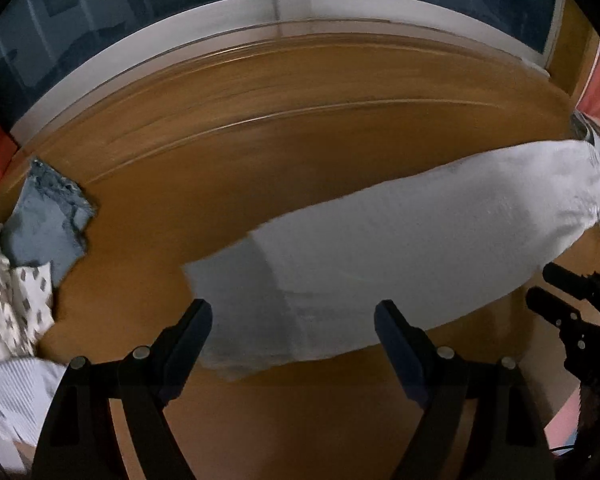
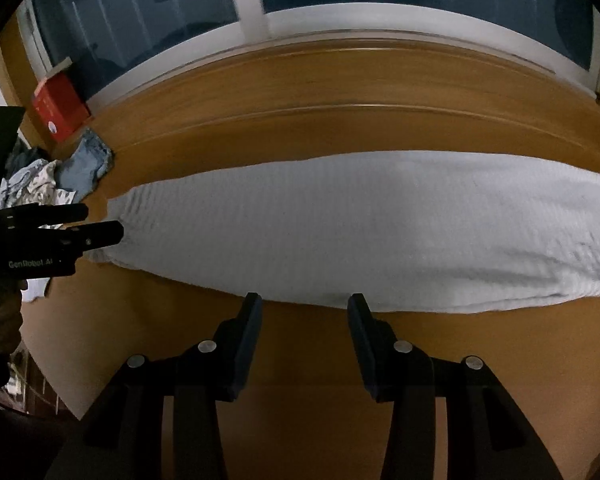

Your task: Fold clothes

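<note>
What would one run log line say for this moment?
white garment: flat on table | left hand-held gripper: open, empty | right hand-held gripper: open, empty

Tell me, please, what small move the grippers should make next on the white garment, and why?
Probably lower both onto the near edge of the white garment and close. The left gripper and right gripper are open and empty, just short of that edge, with the garment flat on the wooden table.

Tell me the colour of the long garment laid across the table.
White, faintly ribbed long garment; clearest in the right wrist view.
</note>
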A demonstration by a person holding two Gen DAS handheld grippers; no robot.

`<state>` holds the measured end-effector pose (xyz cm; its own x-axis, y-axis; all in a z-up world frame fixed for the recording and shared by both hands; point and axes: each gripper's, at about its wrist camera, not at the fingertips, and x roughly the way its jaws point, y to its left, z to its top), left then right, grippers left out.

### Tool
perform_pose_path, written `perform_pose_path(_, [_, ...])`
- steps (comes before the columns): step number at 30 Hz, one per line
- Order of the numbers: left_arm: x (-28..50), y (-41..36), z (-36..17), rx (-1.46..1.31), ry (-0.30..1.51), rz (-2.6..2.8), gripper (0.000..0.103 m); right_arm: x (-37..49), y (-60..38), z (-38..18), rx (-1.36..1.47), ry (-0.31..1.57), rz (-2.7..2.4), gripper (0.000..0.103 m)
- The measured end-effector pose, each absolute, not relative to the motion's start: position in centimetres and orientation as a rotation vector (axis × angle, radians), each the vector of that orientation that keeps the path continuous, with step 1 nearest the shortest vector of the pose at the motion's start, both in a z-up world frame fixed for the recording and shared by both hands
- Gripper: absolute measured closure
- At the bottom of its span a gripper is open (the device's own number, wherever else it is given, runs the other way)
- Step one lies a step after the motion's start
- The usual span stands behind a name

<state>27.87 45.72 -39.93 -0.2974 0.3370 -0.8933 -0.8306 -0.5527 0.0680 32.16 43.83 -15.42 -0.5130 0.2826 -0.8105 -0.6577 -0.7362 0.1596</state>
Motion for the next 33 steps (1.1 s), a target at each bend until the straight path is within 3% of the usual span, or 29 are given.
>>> perform_pose_path(4, [25.0,43.3,-40.4,-1.164,0.682,1.918,0.020,28.6,41.0,-14.9,-1.087,0.620,2.268,0.059])
perform_pose_path(10, [22.4,41.0,-41.1,-1.194,0.642,1.930,0.020,22.8,36.6,-14.1,-1.175,0.398,2.401,0.058])
perform_pose_path(17, [22.2,38.6,-40.8,-1.217,0.603,1.928,0.020,18.6,34.6,-14.4,-1.197,0.270,2.499,0.048])
perform_pose_path(28, [24.1,37.1,-39.1,-1.240,0.562,1.950,0.020,15.8,33.8,-17.2,-1.263,0.240,2.472,0.044])
perform_pose_path(30, [24.3,37.3,-39.1,-1.241,0.567,1.956,0.020,16.0,33.9,-17.2,-1.239,0.243,2.459,0.052])
perform_pose_path(32, [24.6,37.4,-39.0,-1.244,0.568,1.960,0.020,16.2,34.2,-17.1,-1.208,0.261,2.434,0.078])
perform_pose_path(33, [24.7,37.6,-39.1,-1.246,0.569,1.960,0.020,16.4,34.6,-17.0,-1.194,0.290,2.424,0.083])
